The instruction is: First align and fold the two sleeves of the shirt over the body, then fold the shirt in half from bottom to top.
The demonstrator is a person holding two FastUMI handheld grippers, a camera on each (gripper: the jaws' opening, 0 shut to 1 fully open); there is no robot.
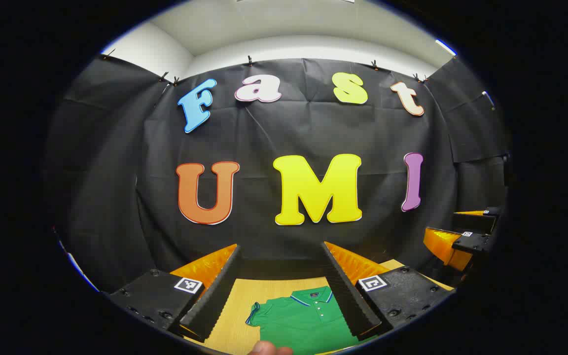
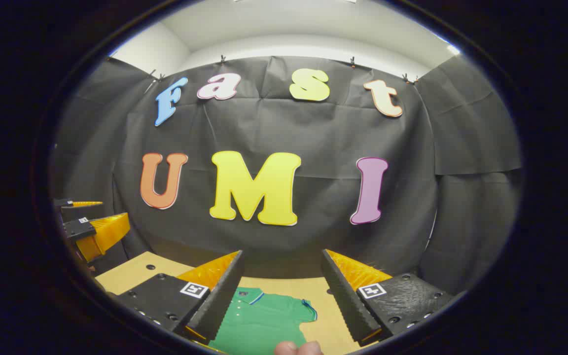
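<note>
A green polo shirt point(image 1: 300, 319) with blue-trimmed collar and sleeve cuffs lies flat on the wooden table point(image 1: 244, 296), collar toward the back wall. In the left gripper view my left gripper point(image 1: 281, 288) is held above it, open, nothing between its fingers; the shirt's left sleeve point(image 1: 254, 313) shows in the gap. In the right gripper view the shirt point(image 2: 259, 320) lies below my right gripper point(image 2: 281, 291), which is also open and empty; the right sleeve point(image 2: 307, 308) shows between its fingers. Each gripper is seen at the other view's edge: the right gripper point(image 1: 461, 236), the left gripper point(image 2: 89, 224).
The black cloth wall rises close behind the table's back edge point(image 2: 284, 281). A fingertip point(image 1: 270, 349) of the holding hand shows at the bottom of the left gripper view, and another fingertip point(image 2: 298, 348) in the right gripper view. Bare wood point(image 2: 131, 273) lies beside the shirt.
</note>
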